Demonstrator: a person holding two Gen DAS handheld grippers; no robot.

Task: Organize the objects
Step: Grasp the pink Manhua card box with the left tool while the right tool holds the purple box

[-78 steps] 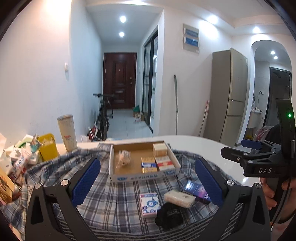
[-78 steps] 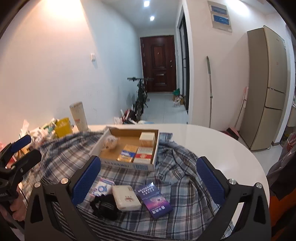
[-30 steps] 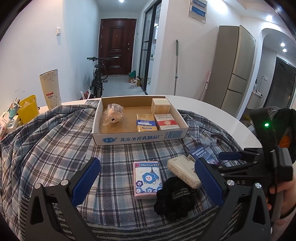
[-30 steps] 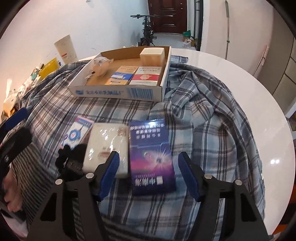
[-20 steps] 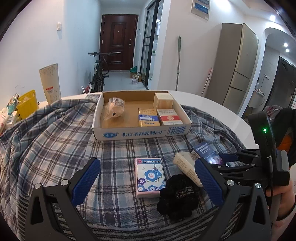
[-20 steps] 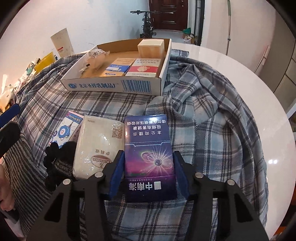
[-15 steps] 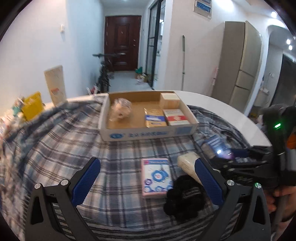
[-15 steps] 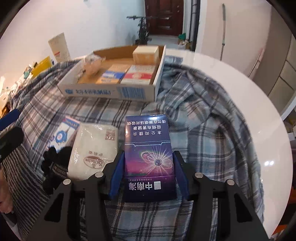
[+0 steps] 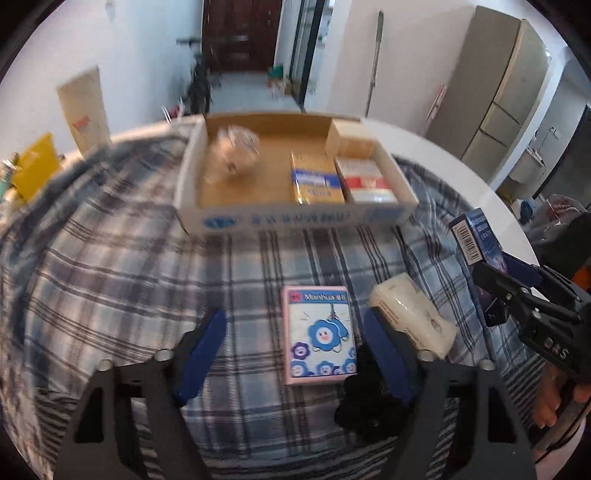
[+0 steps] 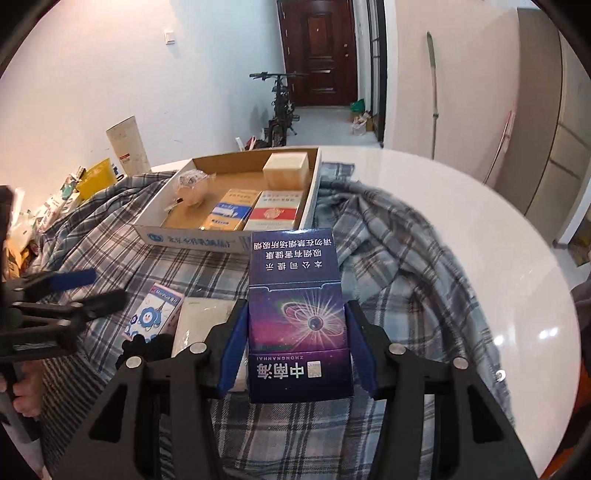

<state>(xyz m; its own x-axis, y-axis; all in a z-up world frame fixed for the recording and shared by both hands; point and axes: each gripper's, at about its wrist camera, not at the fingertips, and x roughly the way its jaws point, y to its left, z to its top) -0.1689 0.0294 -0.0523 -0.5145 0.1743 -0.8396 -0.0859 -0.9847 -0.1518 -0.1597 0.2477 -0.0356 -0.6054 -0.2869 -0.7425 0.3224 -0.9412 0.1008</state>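
Your right claw [image 10: 295, 347] clamps the purple pack [image 10: 297, 317], bound for the box [image 10: 192, 236]; your left claw [image 9: 295, 350] is closing, the pink pack [image 9: 318, 334] between its jaws, pads not touching.

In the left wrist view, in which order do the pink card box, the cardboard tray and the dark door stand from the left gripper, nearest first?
1. Pink card box: on the checked cloth, between the closing left gripper fingers, untouched.
2. Cardboard tray: beyond it, mid-table.
3. Dark door: farthest, at the hallway's end.

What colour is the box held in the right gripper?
Dark blue shading to purple, with a starburst planet graphic and white lettering: the box shows best in the right wrist view, in the right gripper.
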